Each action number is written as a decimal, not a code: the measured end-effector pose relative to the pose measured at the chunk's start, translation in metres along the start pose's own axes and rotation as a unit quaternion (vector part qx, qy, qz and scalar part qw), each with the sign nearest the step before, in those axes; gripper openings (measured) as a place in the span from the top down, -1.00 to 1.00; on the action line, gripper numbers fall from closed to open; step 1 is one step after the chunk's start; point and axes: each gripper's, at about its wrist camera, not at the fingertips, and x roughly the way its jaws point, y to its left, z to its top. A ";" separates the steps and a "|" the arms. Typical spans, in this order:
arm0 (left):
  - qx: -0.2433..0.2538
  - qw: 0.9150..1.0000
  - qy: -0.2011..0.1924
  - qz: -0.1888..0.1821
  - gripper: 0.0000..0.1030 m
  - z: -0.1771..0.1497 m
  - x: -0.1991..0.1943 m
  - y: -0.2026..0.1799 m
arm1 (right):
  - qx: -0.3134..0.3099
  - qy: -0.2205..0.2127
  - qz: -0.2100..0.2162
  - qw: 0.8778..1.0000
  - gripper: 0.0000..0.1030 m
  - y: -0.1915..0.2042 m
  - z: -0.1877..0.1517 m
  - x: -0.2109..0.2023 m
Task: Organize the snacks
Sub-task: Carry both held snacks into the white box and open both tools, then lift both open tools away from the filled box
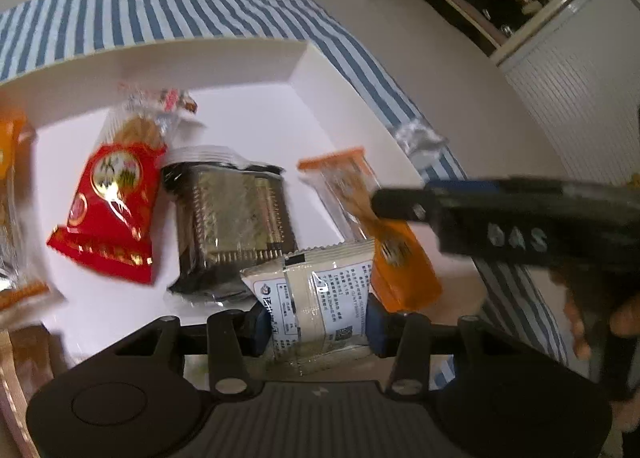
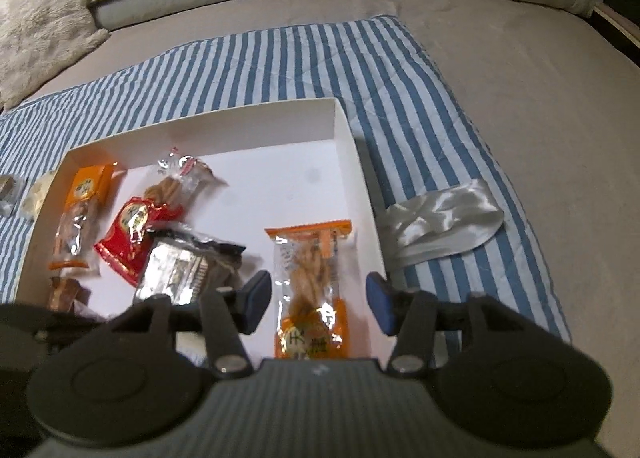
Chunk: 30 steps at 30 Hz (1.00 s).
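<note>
A white box [image 2: 362, 177] lies on a blue-striped cloth and holds several snack packets. My left gripper [image 1: 316, 324] is shut on a beige packet with printed text [image 1: 316, 298], held over the box's near right part. My right gripper [image 2: 318, 308] is open above an orange twist-snack packet [image 2: 310, 278] that lies in the box near its right wall; the packet is apart from the fingers. In the box also lie a red packet [image 1: 112, 209], a dark foil packet [image 1: 236, 225] and another orange packet [image 2: 82, 209]. The right gripper shows in the left wrist view [image 1: 500, 213].
A silvery empty wrapper [image 2: 440, 225] lies on the striped cloth [image 2: 280, 61] right of the box. Small packets [image 2: 24, 193] lie left of the box. A fluffy cushion [image 2: 40, 17] and bedding lie behind. An open white cabinet [image 1: 560, 57] stands at the right.
</note>
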 end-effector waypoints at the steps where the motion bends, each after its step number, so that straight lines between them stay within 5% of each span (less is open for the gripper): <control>1: 0.000 1.000 0.000 -0.001 0.07 0.001 0.000 0.001 | 0.000 -0.001 0.001 1.000 -0.15 0.000 -0.001 -0.002; 10: 0.026 0.999 0.029 -0.023 0.01 -0.007 -0.002 -0.018 | 0.005 0.000 0.005 1.000 -0.15 -0.005 -0.005 -0.010; 12: 0.023 0.999 0.031 -0.018 -0.49 -0.008 -0.003 -0.019 | 0.006 0.002 0.006 1.000 -0.15 -0.005 -0.005 -0.010; 13: 0.022 0.999 0.031 -0.016 -0.58 -0.008 -0.005 -0.018 | 0.007 0.004 0.008 1.000 -0.15 -0.005 -0.006 -0.011; 30: 0.030 0.999 0.003 0.016 -1.00 -0.019 -0.057 -0.022 | -0.008 0.007 0.016 1.000 -0.63 -0.001 -0.015 -0.036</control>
